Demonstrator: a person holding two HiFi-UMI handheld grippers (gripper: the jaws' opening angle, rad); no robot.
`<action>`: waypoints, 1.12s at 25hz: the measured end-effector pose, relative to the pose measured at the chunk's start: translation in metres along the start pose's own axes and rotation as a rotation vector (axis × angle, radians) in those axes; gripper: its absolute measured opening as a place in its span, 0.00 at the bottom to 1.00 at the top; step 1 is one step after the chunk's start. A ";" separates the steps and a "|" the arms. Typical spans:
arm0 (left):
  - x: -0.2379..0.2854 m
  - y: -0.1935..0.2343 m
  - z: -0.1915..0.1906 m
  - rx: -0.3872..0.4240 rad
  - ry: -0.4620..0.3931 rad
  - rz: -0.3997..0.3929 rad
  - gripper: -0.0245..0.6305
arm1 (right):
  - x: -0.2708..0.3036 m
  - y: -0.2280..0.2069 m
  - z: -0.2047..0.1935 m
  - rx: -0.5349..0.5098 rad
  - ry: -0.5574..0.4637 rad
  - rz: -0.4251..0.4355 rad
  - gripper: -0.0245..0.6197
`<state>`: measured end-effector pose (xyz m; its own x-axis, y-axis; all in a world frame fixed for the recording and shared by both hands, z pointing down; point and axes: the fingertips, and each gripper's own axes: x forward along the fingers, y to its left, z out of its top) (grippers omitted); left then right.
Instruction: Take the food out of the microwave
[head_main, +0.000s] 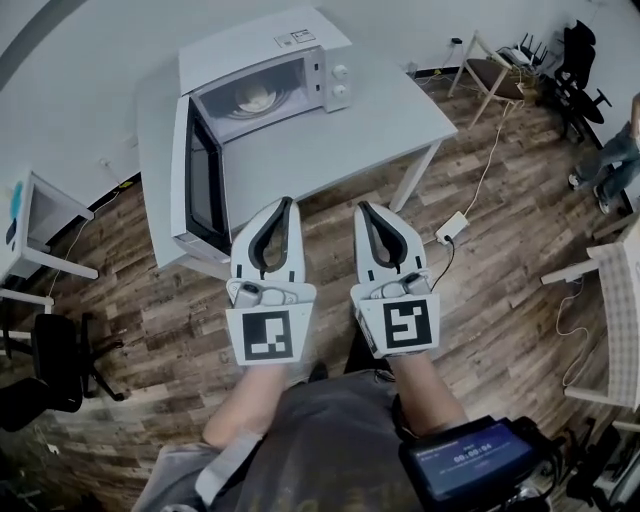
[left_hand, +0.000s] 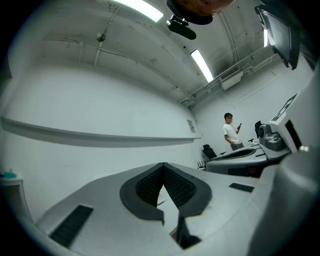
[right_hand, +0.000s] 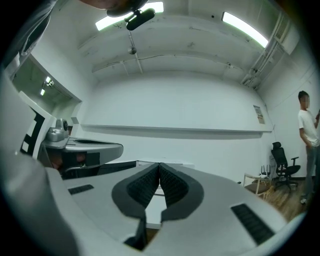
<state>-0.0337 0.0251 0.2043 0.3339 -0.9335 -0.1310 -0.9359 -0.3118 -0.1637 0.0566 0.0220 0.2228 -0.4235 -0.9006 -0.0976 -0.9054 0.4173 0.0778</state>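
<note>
at twelve o'clock from us, table (head_main: 330, 150): white, on the wood floor, well ahead of both grippers; its near edge is just past our fingertips.
microwave (head_main: 262, 45): white, on the table's far-left part, at eleven o'clock in the head view; its mouth faces back toward us, at about five o'clock.
microwave door (head_main: 200, 185): swung fully open on its left hinge, standing out toward us at the nine o'clock side of the mouth.
left gripper (head_main: 283, 203): held level in front of us, tips pressed together with nothing between them; its own view (left_hand: 163, 165) shows the pads meeting on empty air.
right gripper (head_main: 367, 208): beside the left at its three o'clock, also pinched closed and empty; its own view (right_hand: 159, 165) shows the same.
food (head_main: 252, 97): a pale round dish sitting mid-cavity, not yet taken out; what is on it we cannot tell.
key relation: the food lies between eleven and twelve o'clock from the left fingertips and nearer ten o'clock from the right, well apart from both. we judge the left gripper the closer, with the open door just off its nine o'clock side.
axis: the dish is round, so no long axis; we would go straight in through the mouth.
next call: the fingers must spread before either can take the dish rim.
</note>
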 end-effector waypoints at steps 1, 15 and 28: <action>0.011 0.000 -0.002 0.002 0.007 0.016 0.05 | 0.009 -0.007 -0.001 0.005 0.001 0.016 0.05; 0.136 0.022 -0.025 0.030 0.089 0.252 0.05 | 0.141 -0.075 -0.023 0.032 0.022 0.283 0.05; 0.157 0.071 -0.062 0.019 0.122 0.398 0.05 | 0.208 -0.048 -0.050 0.009 0.037 0.452 0.05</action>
<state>-0.0549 -0.1544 0.2325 -0.0705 -0.9950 -0.0714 -0.9866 0.0800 -0.1418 0.0133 -0.1911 0.2486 -0.7753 -0.6312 -0.0207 -0.6300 0.7707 0.0958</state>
